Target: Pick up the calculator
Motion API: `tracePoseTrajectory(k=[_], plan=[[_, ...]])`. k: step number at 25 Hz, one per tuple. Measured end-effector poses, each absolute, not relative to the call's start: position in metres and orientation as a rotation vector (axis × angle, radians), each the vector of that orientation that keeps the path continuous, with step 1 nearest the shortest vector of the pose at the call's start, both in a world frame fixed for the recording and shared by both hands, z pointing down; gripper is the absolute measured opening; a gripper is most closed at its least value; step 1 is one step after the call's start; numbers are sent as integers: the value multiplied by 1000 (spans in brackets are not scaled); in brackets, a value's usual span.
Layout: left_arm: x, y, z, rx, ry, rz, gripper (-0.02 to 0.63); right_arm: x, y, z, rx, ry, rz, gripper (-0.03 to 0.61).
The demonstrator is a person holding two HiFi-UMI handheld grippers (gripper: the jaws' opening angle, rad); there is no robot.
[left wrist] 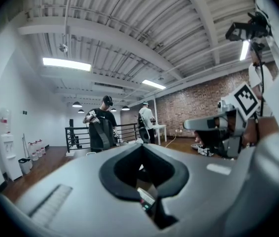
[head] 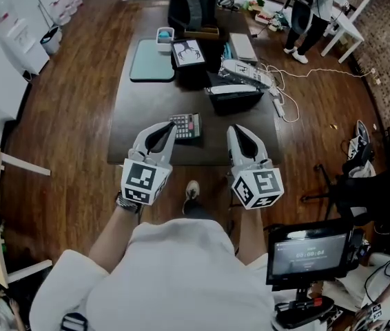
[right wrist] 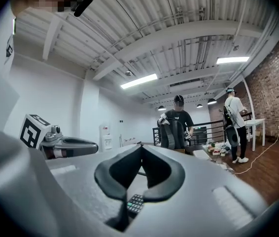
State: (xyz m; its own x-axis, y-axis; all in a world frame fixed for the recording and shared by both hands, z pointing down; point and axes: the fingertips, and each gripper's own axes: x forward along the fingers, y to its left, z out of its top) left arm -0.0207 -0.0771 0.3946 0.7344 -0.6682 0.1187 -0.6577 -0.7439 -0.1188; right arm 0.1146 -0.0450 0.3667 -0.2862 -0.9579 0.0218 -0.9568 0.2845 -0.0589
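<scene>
**Both grippers closed and empty, short of the calculator**

The calculator (head: 187, 125) lies flat, keys up, near the front edge of the dark table (head: 133, 109). That is probably why the person stands square to it. The left gripper (head: 168, 129) is held with its tips just beside the calculator's left edge, and the right gripper (head: 235, 131) sits apart to the right. Both point forward with jaws closed tip to tip on nothing, so one would have to open before grasping
</scene>
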Motion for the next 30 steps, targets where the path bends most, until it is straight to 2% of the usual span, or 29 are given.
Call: tracePoseTrajectory(k=[13,30], plan=[[48,-183,396,-2847,1219,-280,5,184,-167,374,-1825,2583,-158,2],[39,-243,391,-2847,1267,-290,6,170,-227,373,-1796,2623,-206,2]])
